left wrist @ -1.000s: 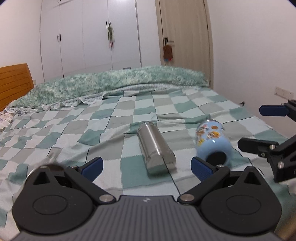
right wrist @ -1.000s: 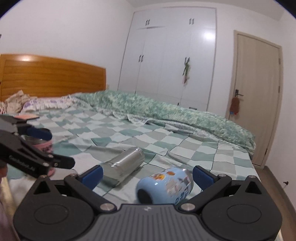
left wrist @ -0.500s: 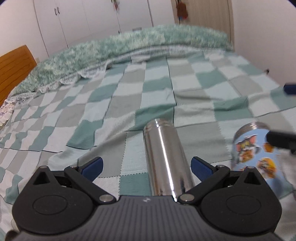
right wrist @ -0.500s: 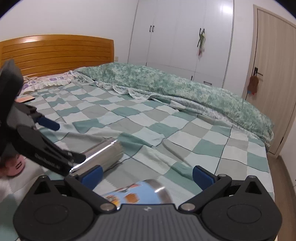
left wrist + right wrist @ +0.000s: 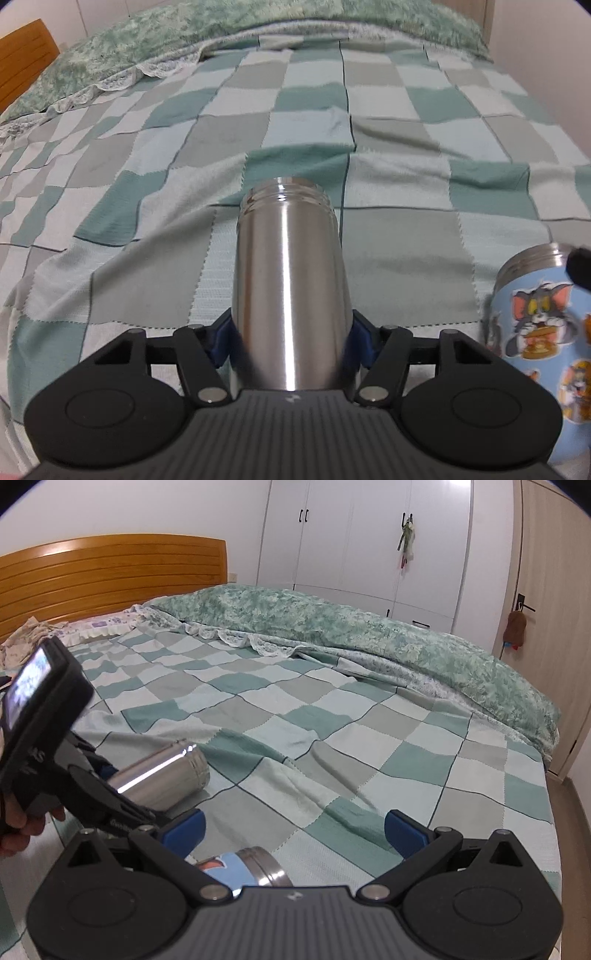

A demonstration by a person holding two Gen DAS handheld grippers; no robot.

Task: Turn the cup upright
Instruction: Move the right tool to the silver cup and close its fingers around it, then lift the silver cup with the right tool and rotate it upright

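Note:
A steel cup (image 5: 290, 295) lies on its side on the checked bedspread (image 5: 406, 110), mouth pointing away from me. My left gripper (image 5: 290, 339) is shut on the steel cup near its base, blue pads pressed on both sides; it also shows in the right wrist view (image 5: 107, 775), gripping the cup (image 5: 166, 775). A blue cartoon cup (image 5: 546, 347) lies to the right of it, steel rim away. My right gripper (image 5: 293, 830) is open just above the blue cup (image 5: 240, 869), which sits low between its fingers and is mostly hidden by the gripper body.
A folded green quilt (image 5: 369, 638) runs along the far side of the bed. A wooden headboard (image 5: 103, 576) and pillows stand at the left. White wardrobes (image 5: 369, 535) and a door (image 5: 554, 590) lie beyond the bed.
My left gripper moved forward and closed on the steel cup. My right gripper moved in over the blue cup and stays open.

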